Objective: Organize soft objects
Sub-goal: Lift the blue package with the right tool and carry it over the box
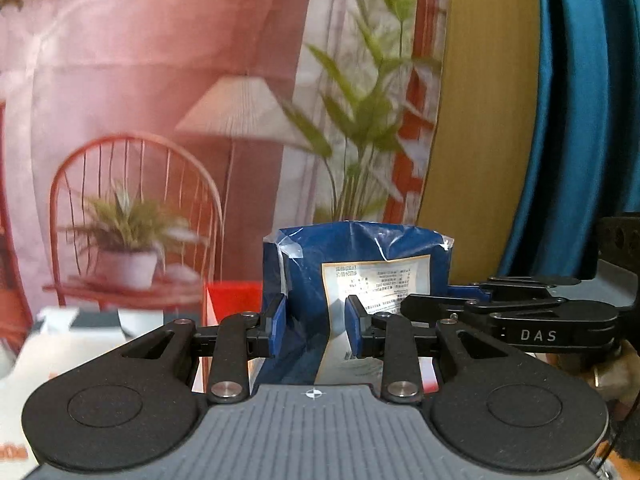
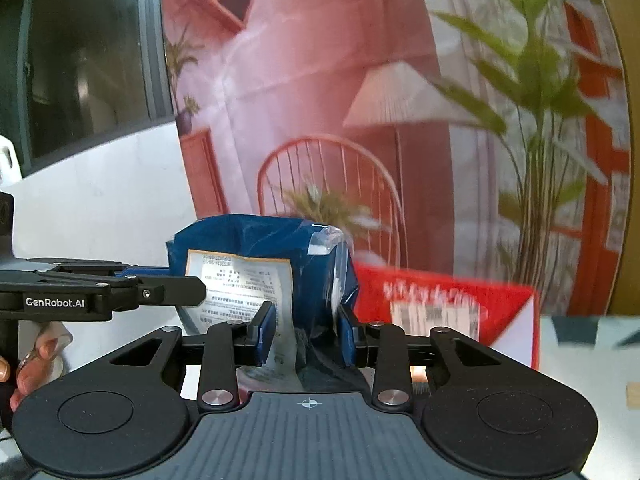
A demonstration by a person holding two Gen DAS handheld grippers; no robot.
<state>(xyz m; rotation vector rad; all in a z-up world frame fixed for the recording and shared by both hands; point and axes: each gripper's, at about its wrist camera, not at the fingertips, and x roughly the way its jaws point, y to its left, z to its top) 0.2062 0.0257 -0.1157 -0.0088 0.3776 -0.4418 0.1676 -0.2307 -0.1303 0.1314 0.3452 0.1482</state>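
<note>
Blue pack (image 1: 356,264) hangs between your grippers: left gripper (image 1: 315,326) and right gripper (image 2: 306,334) each clamp one side, likely so the soft plastic stays level above the table.

A soft dark-blue package (image 1: 360,264) is wrapped in clear glossy plastic film, creased and glinting at the corners; a white paper label (image 1: 376,280), slightly shiny, is stuck on it. Matt black plastic linkage arms with polished metal rivets (image 1: 228,390) are seen on the left gripper (image 1: 316,326). Blue rubbery pads (image 2: 266,332) are noted. A red glossy cardboard box (image 2: 440,292) and a printed cloth backdrop (image 2: 320,80), smooth and matt, are recorded.
</note>
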